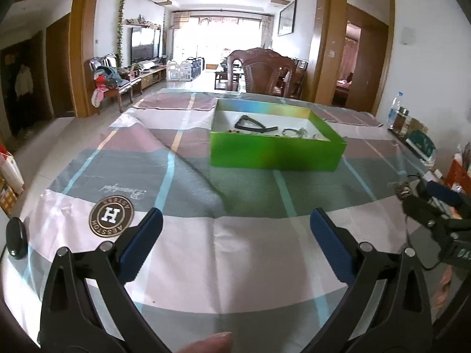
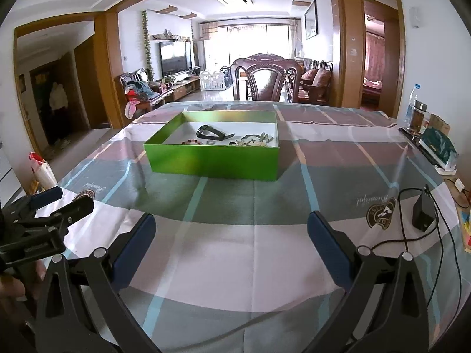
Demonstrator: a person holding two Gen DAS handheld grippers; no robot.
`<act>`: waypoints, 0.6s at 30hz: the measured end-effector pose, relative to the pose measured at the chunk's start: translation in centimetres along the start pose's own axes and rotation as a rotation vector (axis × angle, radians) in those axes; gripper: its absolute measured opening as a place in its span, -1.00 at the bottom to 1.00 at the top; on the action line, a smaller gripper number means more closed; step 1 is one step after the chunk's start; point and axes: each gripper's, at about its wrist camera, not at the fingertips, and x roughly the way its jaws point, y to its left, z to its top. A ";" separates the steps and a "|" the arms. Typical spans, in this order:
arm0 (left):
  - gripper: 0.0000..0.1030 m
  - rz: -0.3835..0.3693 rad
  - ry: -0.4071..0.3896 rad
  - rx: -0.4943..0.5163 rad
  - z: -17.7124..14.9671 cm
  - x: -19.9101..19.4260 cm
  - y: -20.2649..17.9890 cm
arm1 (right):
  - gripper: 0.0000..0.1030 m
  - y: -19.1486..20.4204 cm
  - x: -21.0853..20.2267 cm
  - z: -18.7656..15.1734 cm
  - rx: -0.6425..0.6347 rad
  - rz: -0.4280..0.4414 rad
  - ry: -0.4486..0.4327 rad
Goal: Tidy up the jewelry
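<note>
A green box (image 1: 276,153) (image 2: 212,160) with a white inside stands on the checked tablecloth, well ahead of both grippers. Inside it lie a black watch band (image 1: 254,125) (image 2: 213,132), a bead bracelet (image 2: 191,141) and a heap of silvery jewelry (image 1: 297,131) (image 2: 256,140). My left gripper (image 1: 235,220) stands open over bare cloth, nothing between its blue pads. My right gripper (image 2: 231,225) is open too, with nothing between its fingers. Each gripper shows at the edge of the other's view: the right one (image 1: 424,194), the left one (image 2: 59,203).
A small black box with cables (image 2: 422,214) lies on the cloth at the right. Bottles, jars and a dark green pack (image 2: 435,144) line the table's right edge. A carved wooden chair (image 2: 266,79) stands behind the table. A black round object (image 1: 16,241) sits at the left.
</note>
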 end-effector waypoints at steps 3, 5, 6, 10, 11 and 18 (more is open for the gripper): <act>0.92 -0.005 -0.007 0.002 0.0 -0.6 -0.1 | 0.94 0.0 -0.4 -0.1 0.001 0.000 -0.008; 0.92 -0.003 -0.008 0.001 0.0 -0.8 -0.2 | 0.94 0.0 -0.6 -0.1 0.003 -0.003 -0.016; 0.92 -0.002 -0.011 -0.002 0.0 -1.0 -0.2 | 0.94 0.0 -0.7 -0.1 0.003 -0.003 -0.015; 0.92 -0.001 -0.017 -0.013 0.3 -1.1 0.1 | 0.94 0.1 -0.7 -0.1 0.003 -0.002 -0.014; 0.92 -0.002 -0.018 -0.013 0.3 -1.1 0.1 | 0.94 0.2 -0.8 0.0 0.002 -0.001 -0.013; 0.92 -0.002 -0.021 0.006 0.8 -1.1 -0.2 | 0.94 0.1 -0.7 0.0 0.006 -0.005 -0.008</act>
